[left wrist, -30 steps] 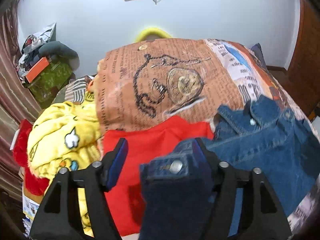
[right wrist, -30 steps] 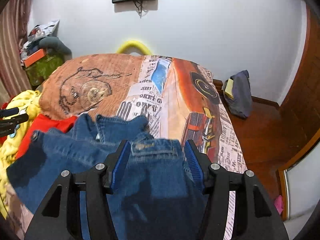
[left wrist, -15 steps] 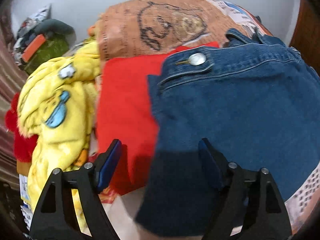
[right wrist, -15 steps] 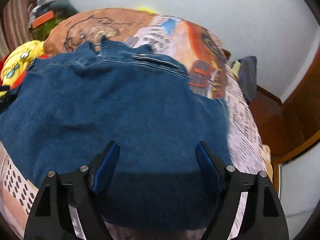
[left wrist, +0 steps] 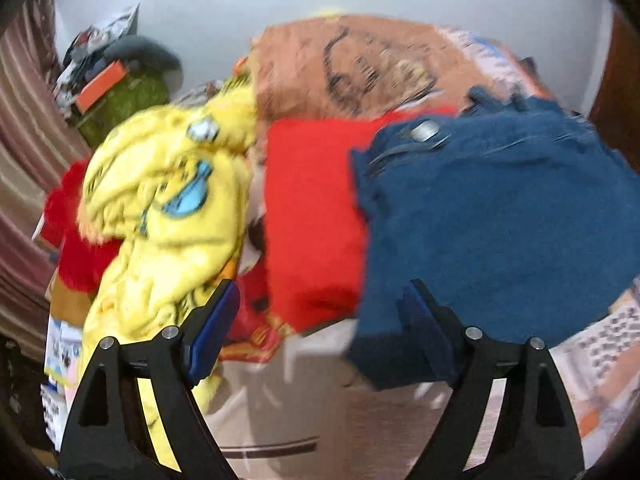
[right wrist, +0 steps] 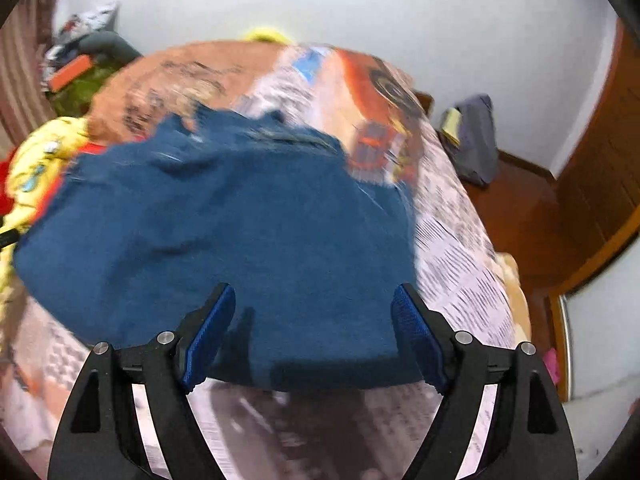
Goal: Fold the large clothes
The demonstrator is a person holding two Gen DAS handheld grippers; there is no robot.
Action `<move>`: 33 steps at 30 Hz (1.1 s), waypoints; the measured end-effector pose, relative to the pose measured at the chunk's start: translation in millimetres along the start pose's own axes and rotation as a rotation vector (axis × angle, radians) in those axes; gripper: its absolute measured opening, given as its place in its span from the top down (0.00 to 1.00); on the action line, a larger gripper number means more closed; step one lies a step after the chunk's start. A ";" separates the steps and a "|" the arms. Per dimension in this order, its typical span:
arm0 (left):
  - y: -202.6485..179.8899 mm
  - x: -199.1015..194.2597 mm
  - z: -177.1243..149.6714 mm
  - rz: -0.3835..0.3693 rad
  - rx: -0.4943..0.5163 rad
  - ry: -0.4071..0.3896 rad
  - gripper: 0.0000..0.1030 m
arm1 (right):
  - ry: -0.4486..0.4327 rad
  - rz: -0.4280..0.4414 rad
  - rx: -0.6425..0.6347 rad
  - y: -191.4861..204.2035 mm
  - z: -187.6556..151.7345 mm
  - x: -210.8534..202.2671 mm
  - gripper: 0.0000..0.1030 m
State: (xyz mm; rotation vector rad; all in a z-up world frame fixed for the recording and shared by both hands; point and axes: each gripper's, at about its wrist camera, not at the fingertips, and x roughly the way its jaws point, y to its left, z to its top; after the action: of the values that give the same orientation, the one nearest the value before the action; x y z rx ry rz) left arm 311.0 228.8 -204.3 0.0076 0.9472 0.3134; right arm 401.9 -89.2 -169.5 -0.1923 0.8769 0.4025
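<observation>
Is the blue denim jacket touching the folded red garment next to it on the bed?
Touching. In the left wrist view the denim jacket overlaps the red garment's right edge, no gap between them.

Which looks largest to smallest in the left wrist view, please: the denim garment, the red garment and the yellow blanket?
1. denim garment
2. yellow blanket and red garment: too alike to rank.

A home bedroom — printed bedspread [right wrist: 460,248]; curtain [left wrist: 24,128]; wooden door [right wrist: 600,152].
</observation>
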 end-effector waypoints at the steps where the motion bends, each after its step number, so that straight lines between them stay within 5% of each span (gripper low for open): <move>1: -7.2 -4.8 3.9 -0.012 0.012 -0.017 0.18 | -0.021 0.019 -0.019 12.1 5.9 -5.4 0.24; 8: -74.0 -15.3 26.0 -0.173 0.065 -0.073 0.18 | -0.057 0.140 -0.144 83.4 20.8 2.9 0.24; 15: -125.2 29.5 16.7 -0.212 0.131 0.023 0.17 | 0.049 0.141 -0.195 106.4 -0.2 50.4 0.22; 23: -111.8 24.7 -1.9 -0.222 0.120 -0.015 0.15 | 0.066 0.204 -0.120 79.7 -13.3 34.8 0.16; 33: -77.7 -7.5 -33.6 -0.166 0.076 0.010 0.15 | 0.091 0.120 -0.146 74.5 -24.2 18.9 0.10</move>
State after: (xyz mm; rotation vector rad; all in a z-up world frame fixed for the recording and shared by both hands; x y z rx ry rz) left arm 300.4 148.2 -229.1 -0.0035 0.9627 0.1238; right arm 364.4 -24.5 -199.4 -0.2947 0.9519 0.5743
